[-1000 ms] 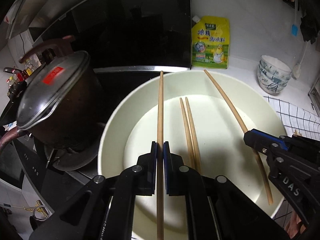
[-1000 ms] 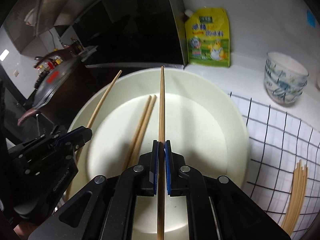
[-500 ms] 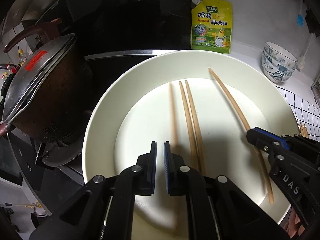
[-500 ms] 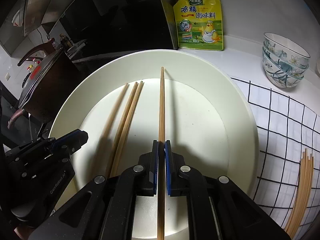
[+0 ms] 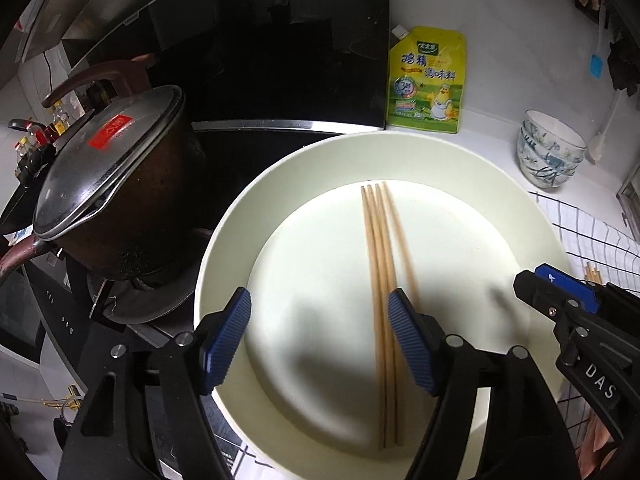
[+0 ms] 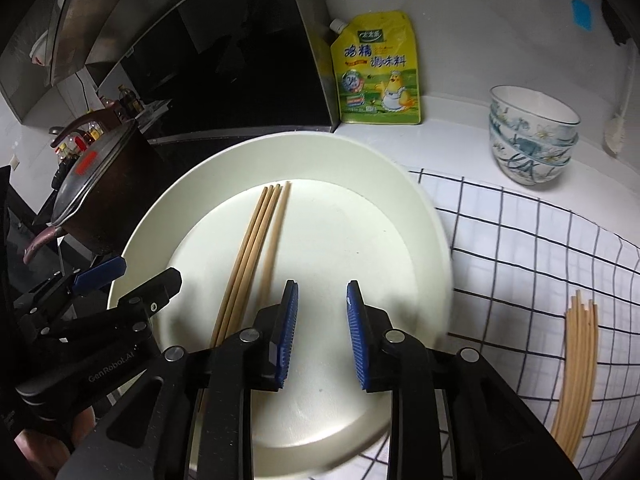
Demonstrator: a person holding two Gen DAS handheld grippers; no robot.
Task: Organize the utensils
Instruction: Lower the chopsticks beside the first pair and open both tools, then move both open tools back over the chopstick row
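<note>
Four chopsticks (image 5: 382, 280) lie side by side in the white basin (image 5: 460, 168).

The left gripper (image 5: 319, 346) is pointed steeply downward, and its jaws are being opened; the blue ribbed pads (image 5: 226, 340) are set wide apart and nothing is pressed between them. The right gripper (image 6: 322, 334) is likewise angled steeply down, its jaws being opened to a narrower gap, with nothing clamped between the pads (image 6: 288, 330). The two grippers are held side by side. A little of the hand (image 6: 48, 446) under the left gripper is seen in the right wrist view.
</note>
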